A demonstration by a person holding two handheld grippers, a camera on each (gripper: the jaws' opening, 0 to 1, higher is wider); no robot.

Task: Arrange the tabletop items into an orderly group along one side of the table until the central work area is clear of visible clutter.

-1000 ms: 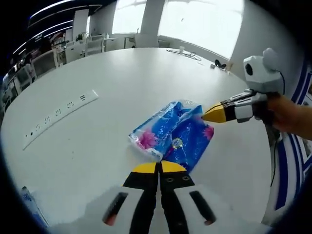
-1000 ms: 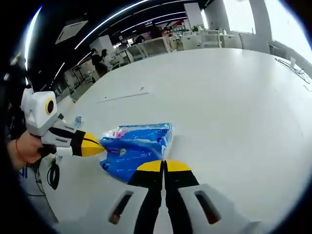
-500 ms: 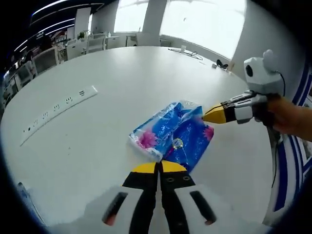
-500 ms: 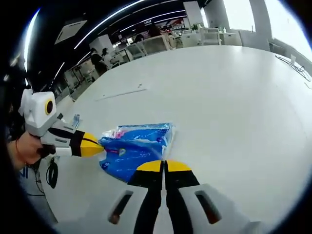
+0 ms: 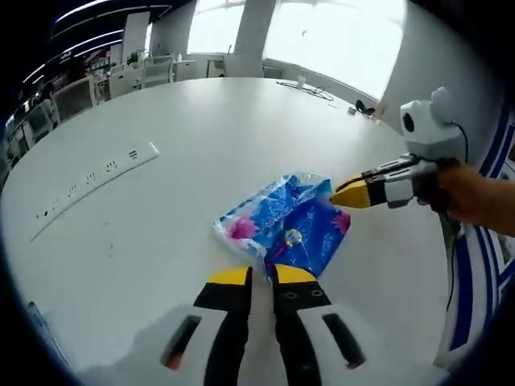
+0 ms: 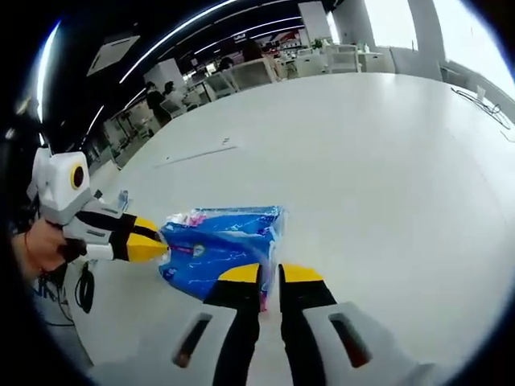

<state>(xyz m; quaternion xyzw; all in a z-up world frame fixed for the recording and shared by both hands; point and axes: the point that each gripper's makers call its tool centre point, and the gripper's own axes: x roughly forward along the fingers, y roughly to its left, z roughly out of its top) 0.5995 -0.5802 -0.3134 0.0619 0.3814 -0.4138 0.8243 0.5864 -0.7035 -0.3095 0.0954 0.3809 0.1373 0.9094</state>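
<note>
Both grippers, left (image 5: 257,276) and right (image 6: 269,272), stand slightly parted at the blue tissue pack (image 5: 283,223) lying on the white table (image 5: 193,145) (power strip (image 5: 90,178) well apart).

A blue plastic tissue pack (image 5: 283,227) (image 6: 221,246) with pink flower prints lay flat on the white table (image 5: 193,145) (image 6: 378,161), well apart from the white power strip (image 5: 88,181). Its wrapper was crinkled and glossy, one end slightly raised.
</note>
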